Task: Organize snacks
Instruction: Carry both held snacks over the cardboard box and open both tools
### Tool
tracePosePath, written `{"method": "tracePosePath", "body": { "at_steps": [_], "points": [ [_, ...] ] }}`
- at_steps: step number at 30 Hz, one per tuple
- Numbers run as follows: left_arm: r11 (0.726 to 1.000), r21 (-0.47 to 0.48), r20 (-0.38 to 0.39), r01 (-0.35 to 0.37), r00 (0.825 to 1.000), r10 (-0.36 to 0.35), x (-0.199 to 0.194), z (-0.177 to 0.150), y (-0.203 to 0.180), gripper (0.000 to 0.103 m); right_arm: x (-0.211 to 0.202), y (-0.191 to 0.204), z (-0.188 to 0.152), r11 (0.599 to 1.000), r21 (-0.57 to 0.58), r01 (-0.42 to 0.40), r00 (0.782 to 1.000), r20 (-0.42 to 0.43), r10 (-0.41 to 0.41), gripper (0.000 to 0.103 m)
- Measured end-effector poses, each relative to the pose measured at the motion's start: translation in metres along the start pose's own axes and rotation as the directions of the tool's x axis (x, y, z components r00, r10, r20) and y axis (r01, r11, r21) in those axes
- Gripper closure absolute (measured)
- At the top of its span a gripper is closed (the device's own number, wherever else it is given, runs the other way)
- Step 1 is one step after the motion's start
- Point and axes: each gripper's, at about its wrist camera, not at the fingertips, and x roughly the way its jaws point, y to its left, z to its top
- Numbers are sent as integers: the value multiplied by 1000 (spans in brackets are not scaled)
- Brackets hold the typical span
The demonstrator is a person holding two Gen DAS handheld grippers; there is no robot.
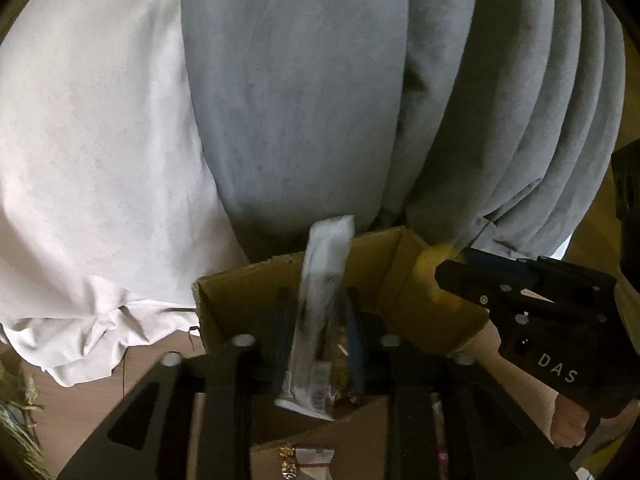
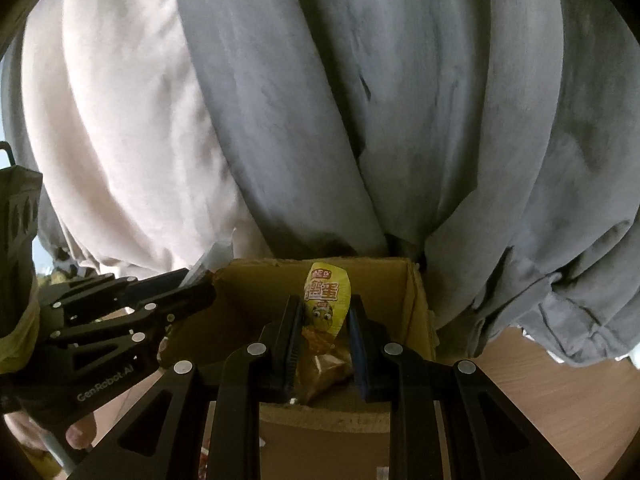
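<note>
left gripper: clamped on a long white snack packet, dead centre of the left wrist frame, standing upright between the fingers with its top poking above the box's far wall

right gripper: squeezing a yellow snack pouch with a cartoon face on it, lower middle of the right wrist frame

cardboard box: open, sitting in the lower half of both frames right in front of the person's grey trousers; both grippers are parked over its opening

what's in the box so far: looks like a golden-brown wrapper lower down behind the pouch, can't make out much else

leftovers: a few small wrappers at the bottom edge of the left wrist frame, outside the box I think

progress guess: mid-way. Two snacks are held over the box and not let go yet, plus the loose stuff to collect
</note>
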Motion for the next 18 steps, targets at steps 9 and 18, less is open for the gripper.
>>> {"method": "tracePosePath", "body": {
  "at_steps": [9, 18],
  "points": [
    [993, 46, 81, -106, 991, 102, -35, -12, 0, 51, -6, -1, -6, 998, 2, 62, 998, 16, -62, 51],
    [988, 31, 108, -148, 984, 144, -82, -50, 4, 50, -44, 34, -38, 1000, -27, 2, 999, 40, -1, 51]
  ]
}}
